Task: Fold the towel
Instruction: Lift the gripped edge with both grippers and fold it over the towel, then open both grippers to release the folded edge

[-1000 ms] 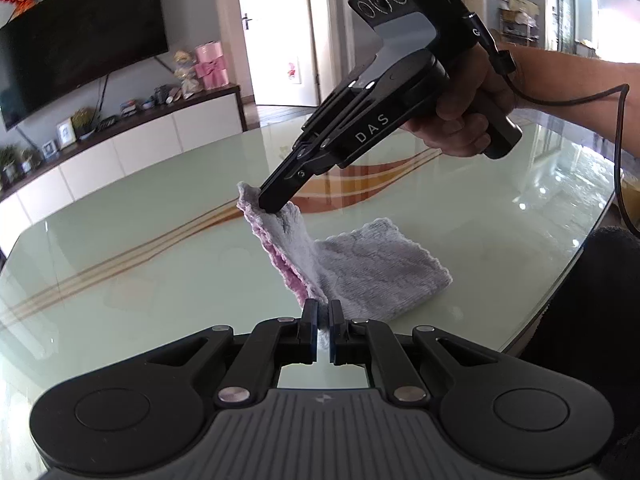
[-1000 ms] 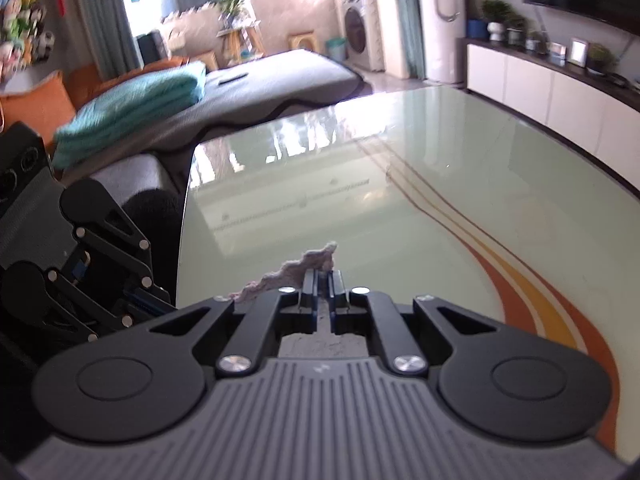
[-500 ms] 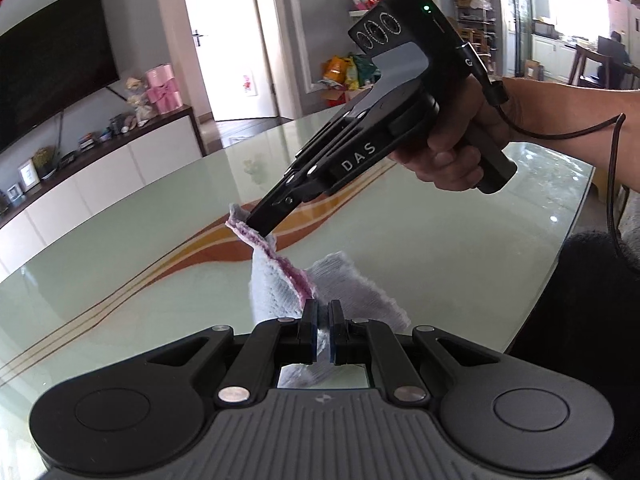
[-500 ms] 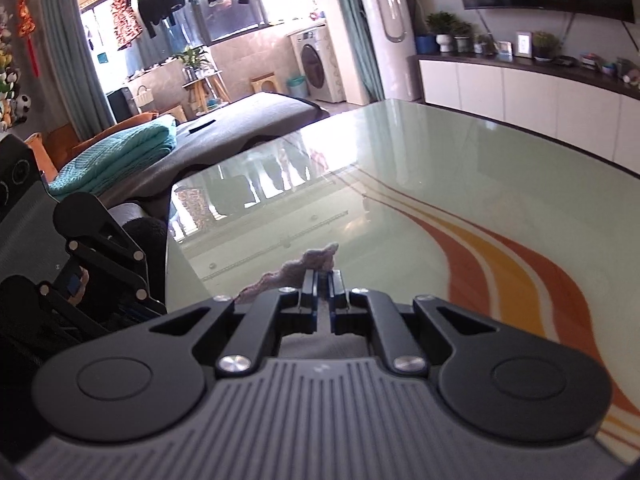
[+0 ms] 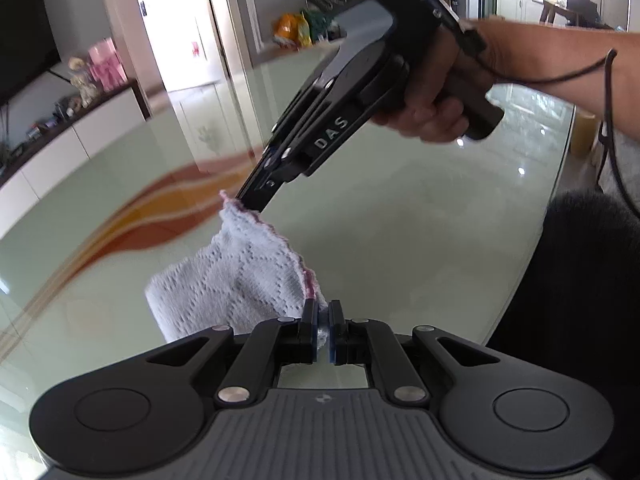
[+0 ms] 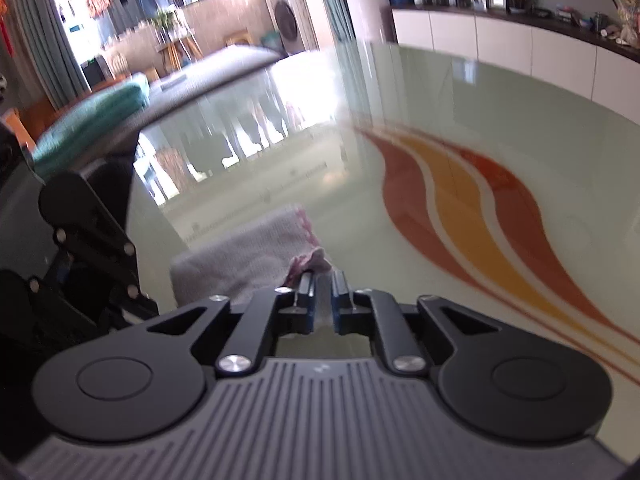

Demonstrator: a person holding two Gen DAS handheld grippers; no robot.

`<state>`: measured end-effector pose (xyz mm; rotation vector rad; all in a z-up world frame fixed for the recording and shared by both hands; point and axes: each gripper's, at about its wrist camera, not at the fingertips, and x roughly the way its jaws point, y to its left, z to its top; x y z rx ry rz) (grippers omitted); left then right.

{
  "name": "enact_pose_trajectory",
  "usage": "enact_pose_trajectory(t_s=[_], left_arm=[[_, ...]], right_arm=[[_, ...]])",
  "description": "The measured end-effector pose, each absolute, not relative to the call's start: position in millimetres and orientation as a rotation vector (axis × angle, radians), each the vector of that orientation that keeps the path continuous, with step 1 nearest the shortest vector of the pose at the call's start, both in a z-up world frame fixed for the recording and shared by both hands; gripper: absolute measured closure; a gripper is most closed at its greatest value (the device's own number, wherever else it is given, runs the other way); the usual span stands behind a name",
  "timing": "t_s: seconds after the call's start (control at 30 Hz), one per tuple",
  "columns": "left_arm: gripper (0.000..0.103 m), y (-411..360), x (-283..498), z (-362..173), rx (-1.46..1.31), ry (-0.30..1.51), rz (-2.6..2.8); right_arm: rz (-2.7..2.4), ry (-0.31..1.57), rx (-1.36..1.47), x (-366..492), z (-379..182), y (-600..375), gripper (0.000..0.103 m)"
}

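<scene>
Your left claw [image 5: 323,314] is pinched down on one corner of the towel [image 5: 236,280], its two tips nearly together with a bit of white cloth showing between them. Your right claw [image 5: 250,204] comes in from the upper right and grips the opposite, pink-edged corner, so the towel hangs stretched between the two, lifted off the glass surface [image 5: 400,208] at both held ends. Its lower left part sags toward the surface; you cannot tell from here whether it touches.

From the right wrist view, your right claw [image 6: 322,280] has its tips narrow, with the pink edge of the towel [image 6: 256,248] bunched just ahead of and against the left tip. The rest of the cloth runs off to the left as a pale band above the surface [image 6: 520,120], near its curved edge. Red and orange stripes [image 6: 460,208] sweep across the surface to the right of the claw.
</scene>
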<state>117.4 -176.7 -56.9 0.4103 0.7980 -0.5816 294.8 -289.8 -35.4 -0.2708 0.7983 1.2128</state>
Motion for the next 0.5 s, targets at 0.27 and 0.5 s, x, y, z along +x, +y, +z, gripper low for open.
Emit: enact_pose_trajectory(t_s=[0.27, 0.5], left_arm=[[0.088, -174.8, 122.3, -62.2, 0.421, 0.805, -0.574], [0.059, -163.9, 87.2, -39.1, 0.391, 0.693, -0.637]], right_arm=[[1.110, 0.795, -0.295, 285.2, -37.2, -299.1, 0.076], [0.936, 0.782, -0.119, 270.3, -21.4, -319.4, 0.074]])
